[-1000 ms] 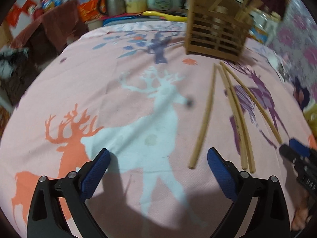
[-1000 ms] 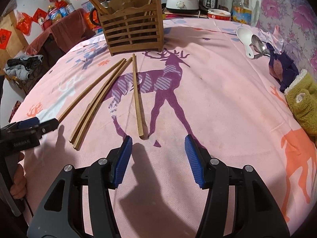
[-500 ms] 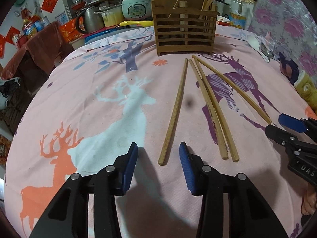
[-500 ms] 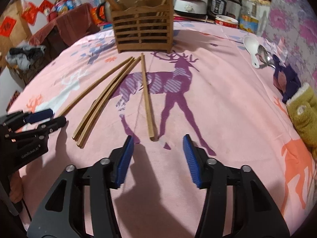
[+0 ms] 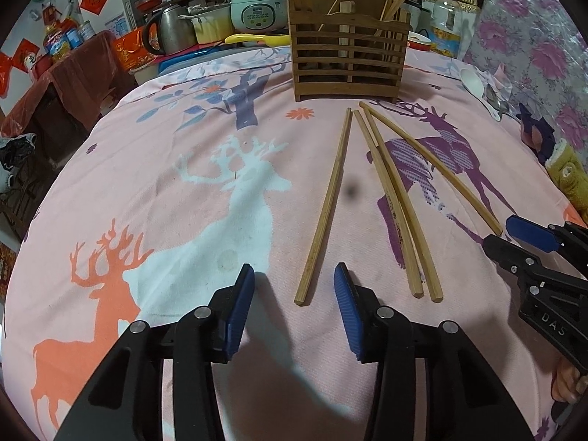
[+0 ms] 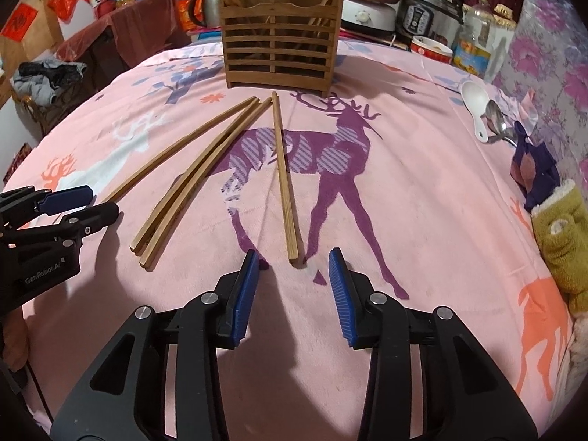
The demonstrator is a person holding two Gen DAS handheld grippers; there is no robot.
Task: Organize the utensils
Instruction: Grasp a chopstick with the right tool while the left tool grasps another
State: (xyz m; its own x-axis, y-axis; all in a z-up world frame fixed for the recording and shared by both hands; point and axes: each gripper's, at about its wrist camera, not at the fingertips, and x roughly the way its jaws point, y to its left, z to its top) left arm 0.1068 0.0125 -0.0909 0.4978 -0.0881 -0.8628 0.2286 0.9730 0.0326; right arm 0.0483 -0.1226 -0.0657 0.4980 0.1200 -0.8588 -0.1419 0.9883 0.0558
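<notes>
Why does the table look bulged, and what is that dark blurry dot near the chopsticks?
Both wrist views are fisheye, so the deer-print tablecloth curves and the corners go black. In the left wrist view the soft dot looks like a lens smudge; the right wrist view shows none. Light from behind throws gripper shadows forward in both.

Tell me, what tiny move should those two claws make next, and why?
Probably ease each gripper forward and down over the chopstick end just ahead. The left gripper is opening and the right gripper is closing, both empty, each facing one chopstick lying flat.
</notes>
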